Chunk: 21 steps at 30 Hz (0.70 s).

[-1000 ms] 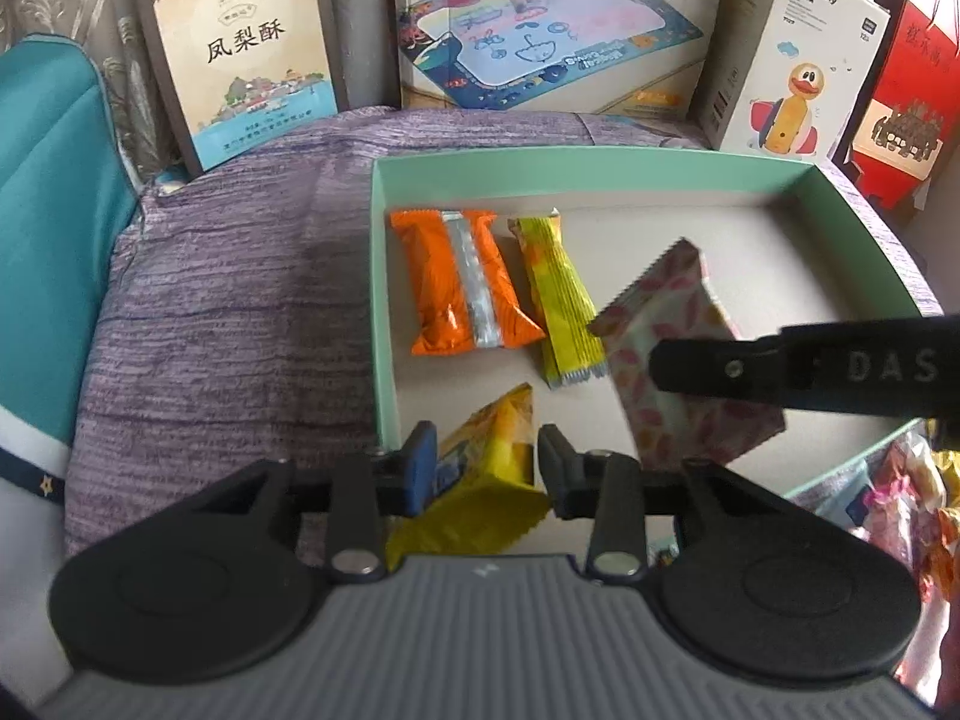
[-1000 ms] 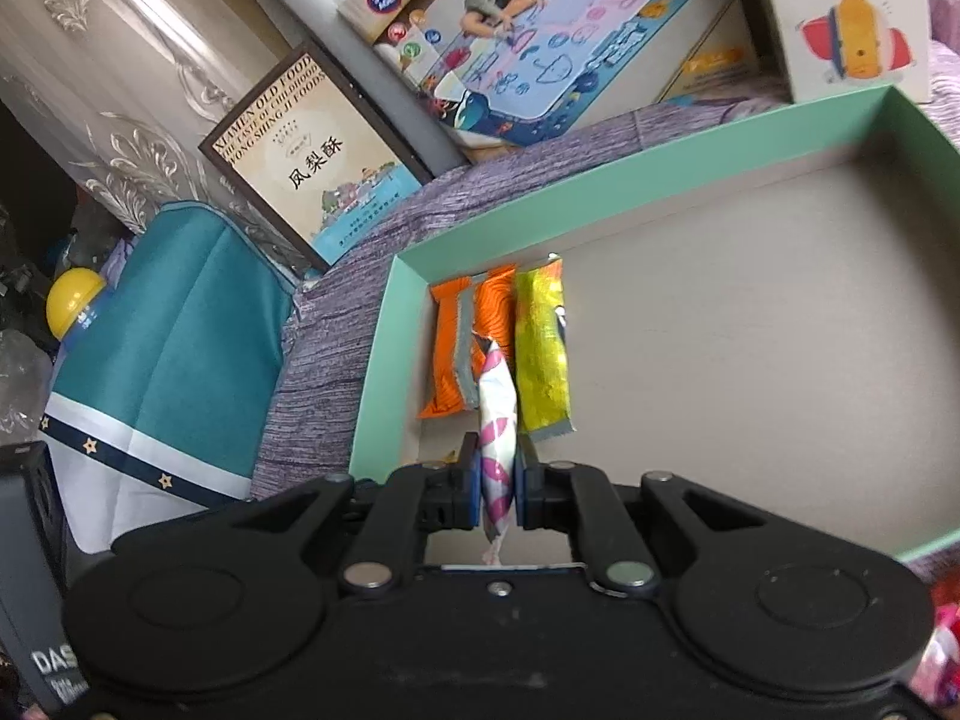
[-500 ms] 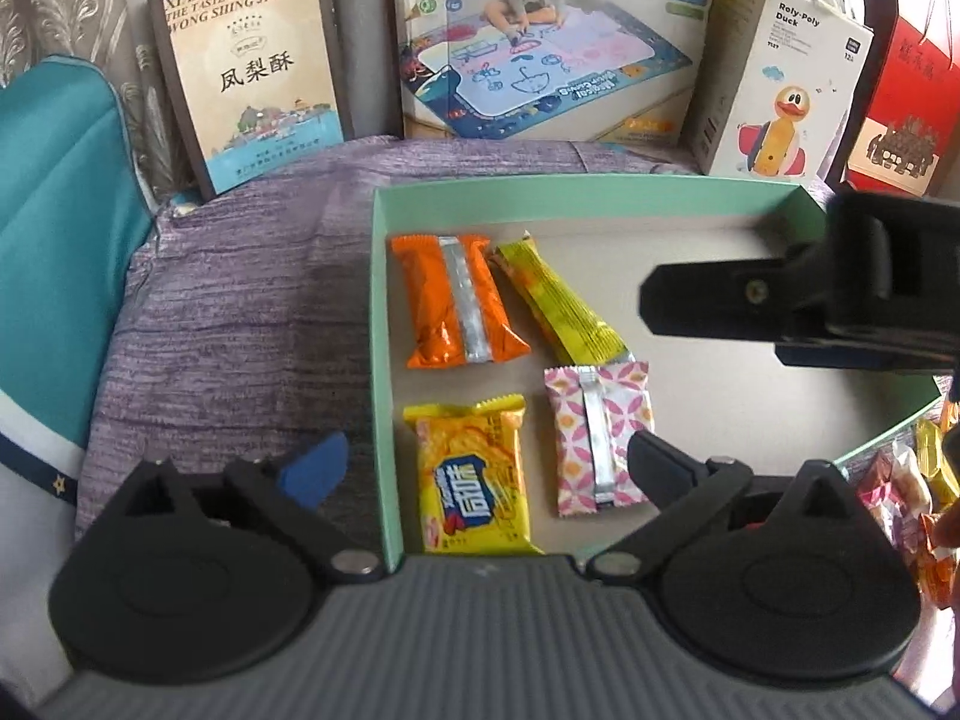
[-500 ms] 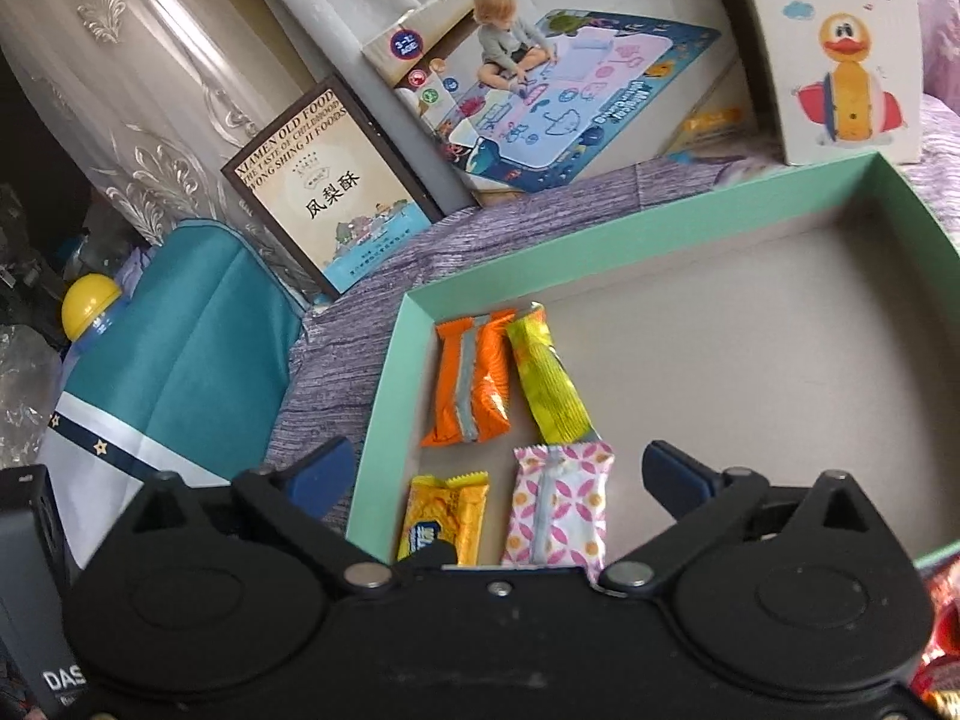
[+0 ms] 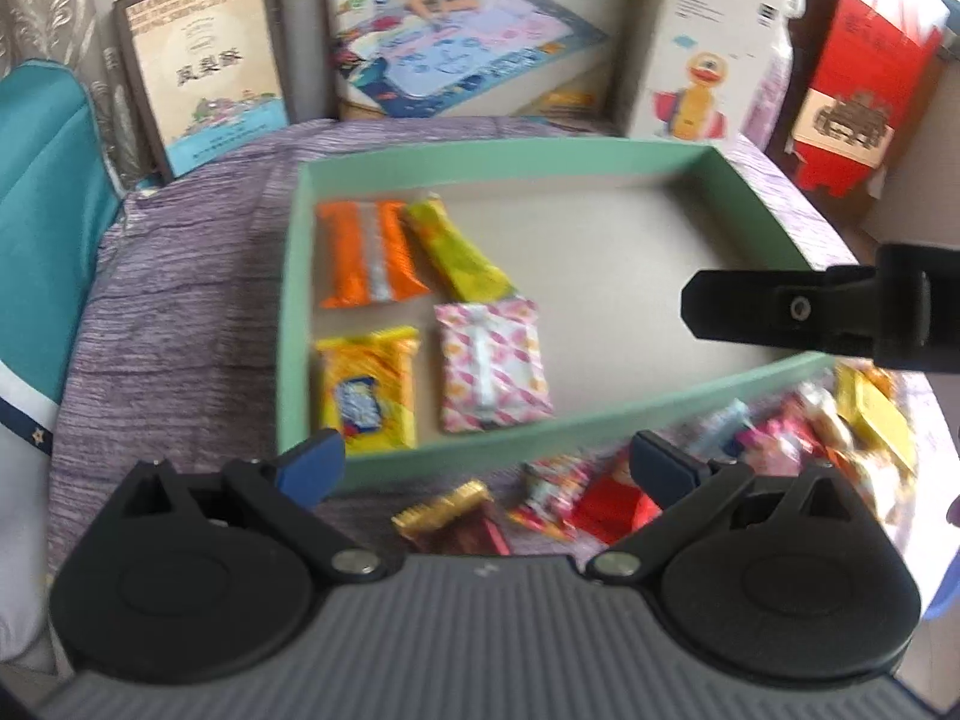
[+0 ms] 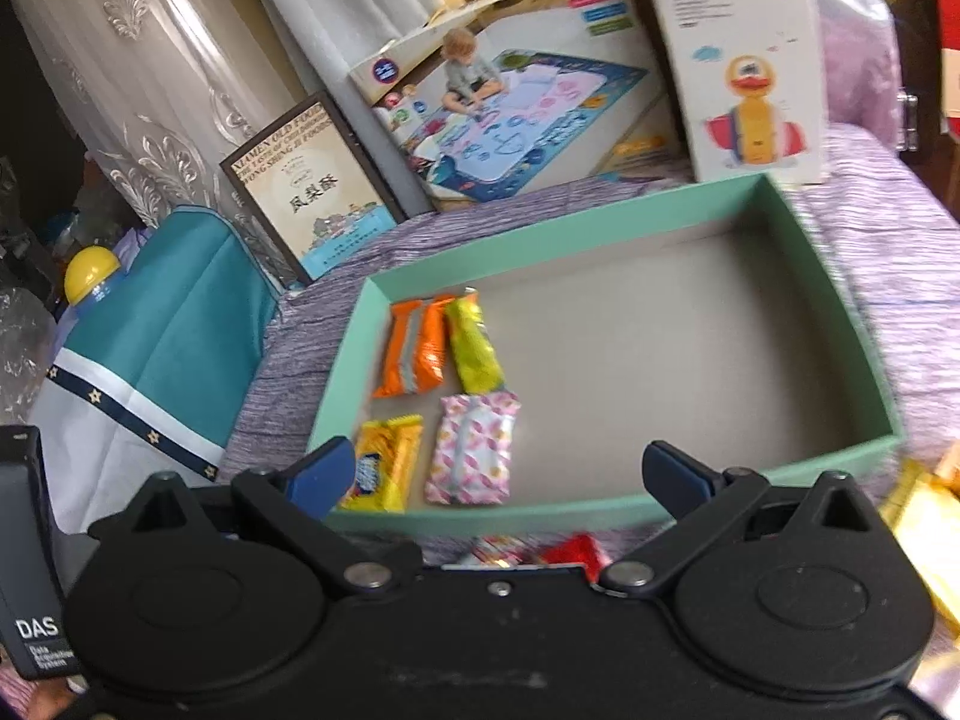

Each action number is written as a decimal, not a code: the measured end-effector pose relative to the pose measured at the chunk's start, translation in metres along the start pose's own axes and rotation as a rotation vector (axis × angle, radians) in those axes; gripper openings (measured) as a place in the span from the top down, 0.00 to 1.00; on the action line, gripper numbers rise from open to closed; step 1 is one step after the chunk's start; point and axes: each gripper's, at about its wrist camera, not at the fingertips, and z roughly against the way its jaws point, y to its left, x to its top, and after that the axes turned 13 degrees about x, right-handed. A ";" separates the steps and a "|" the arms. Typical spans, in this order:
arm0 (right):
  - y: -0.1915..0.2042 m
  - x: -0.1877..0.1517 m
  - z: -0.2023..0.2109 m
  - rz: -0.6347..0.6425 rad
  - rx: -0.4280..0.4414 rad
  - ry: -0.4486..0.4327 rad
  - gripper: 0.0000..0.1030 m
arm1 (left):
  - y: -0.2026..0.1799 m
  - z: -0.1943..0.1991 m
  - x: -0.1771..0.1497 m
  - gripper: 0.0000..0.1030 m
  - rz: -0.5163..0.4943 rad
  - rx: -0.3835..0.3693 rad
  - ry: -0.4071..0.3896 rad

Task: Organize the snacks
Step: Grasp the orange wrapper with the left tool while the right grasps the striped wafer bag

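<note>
Both grippers, left gripper (image 5: 489, 462) and right gripper (image 6: 498, 471), hover with fingers spread wide, holding nothing. Best next: drop onto one loose wrapper in the snack pile (image 5: 708, 462) just outside the green tray (image 5: 600, 432), probably foil candies. Beyond, four packets lie flat in two rows at the tray's left end.

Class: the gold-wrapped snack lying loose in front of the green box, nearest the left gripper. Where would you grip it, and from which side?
Grip the gold-wrapped snack across its narrow middle, coming from above with the left gripper, whose jaws are open. It appears to lie flat and slanted on the purple cloth, so turn the jaws to match.
</note>
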 end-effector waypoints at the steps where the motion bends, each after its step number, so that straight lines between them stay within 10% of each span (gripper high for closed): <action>1: -0.003 -0.003 0.007 -0.003 -0.009 -0.004 0.00 | -0.005 0.002 -0.003 0.00 -0.005 -0.008 0.003; 21: -0.095 -0.067 0.089 -0.078 -0.162 -0.046 0.10 | -0.135 -0.015 -0.072 0.00 -0.146 -0.107 0.206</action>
